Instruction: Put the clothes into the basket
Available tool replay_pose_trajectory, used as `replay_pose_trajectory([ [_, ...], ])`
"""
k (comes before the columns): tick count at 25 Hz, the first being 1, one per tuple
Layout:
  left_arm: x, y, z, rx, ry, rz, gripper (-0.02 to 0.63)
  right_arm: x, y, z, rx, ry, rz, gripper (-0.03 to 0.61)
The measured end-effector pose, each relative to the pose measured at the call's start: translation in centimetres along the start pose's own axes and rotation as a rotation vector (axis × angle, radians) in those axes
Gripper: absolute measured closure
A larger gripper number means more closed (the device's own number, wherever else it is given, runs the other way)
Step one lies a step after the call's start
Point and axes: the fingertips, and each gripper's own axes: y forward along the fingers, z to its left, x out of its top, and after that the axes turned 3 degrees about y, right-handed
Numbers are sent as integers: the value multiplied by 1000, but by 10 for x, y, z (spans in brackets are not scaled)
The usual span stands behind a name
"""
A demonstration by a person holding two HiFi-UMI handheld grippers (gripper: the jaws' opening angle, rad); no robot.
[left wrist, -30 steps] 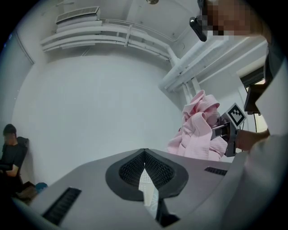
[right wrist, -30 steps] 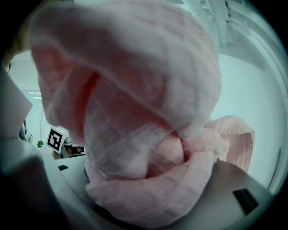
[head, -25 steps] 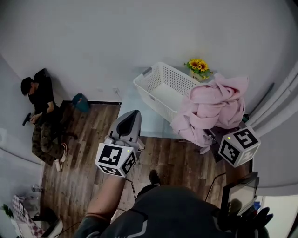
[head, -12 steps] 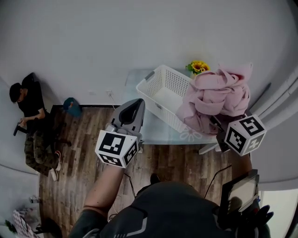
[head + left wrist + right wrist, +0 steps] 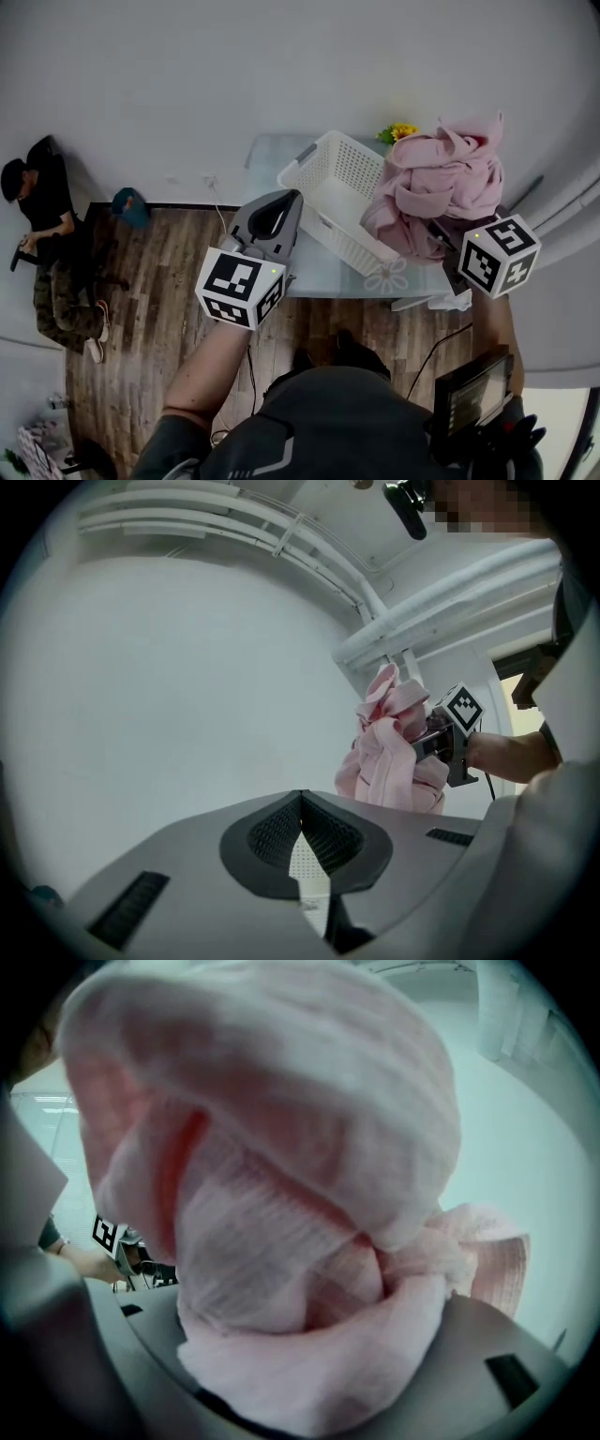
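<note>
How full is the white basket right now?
Empty: the basket shows only bare white bottom and walls inside; the pink garment is bunched outside it.

left gripper (image 5: 301, 797): jaws together, nothing clamped | pink clothes (image 5: 384, 761): bunched, held up by right gripper (image 5: 424, 742), mid-right | white wall (image 5: 169, 686) behind

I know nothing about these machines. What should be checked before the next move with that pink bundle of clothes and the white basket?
1. Pink fabric clothes bundle held by the right gripper: ok, cloth fills its jaws.
2. White perforated plastic basket has room: ok, it looks empty.
3. Bundle lined up over the basket opening: not ok, it hangs at the basket's right end.
4. Left gripper out of the way: ok, shut, empty, left of the basket.
5. Basket steady on the pale table: cannot tell.
</note>
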Motion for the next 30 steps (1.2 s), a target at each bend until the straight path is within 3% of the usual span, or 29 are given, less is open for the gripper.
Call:
replay_pose_trajectory([
  [11, 13, 9, -17, 30, 27, 23, 606, 5, 15, 2, 149, -87, 48, 259],
  [16, 9, 38, -1, 61, 24, 66, 604, -6, 63, -11, 231, -102, 129, 259],
  [21, -35, 81, 25, 97, -32, 145, 606, -49, 129, -24, 315, -102, 239, 259],
  [30, -78, 88, 26, 140, -101, 233, 605, -144, 172, -8, 388, -84, 473, 259],
])
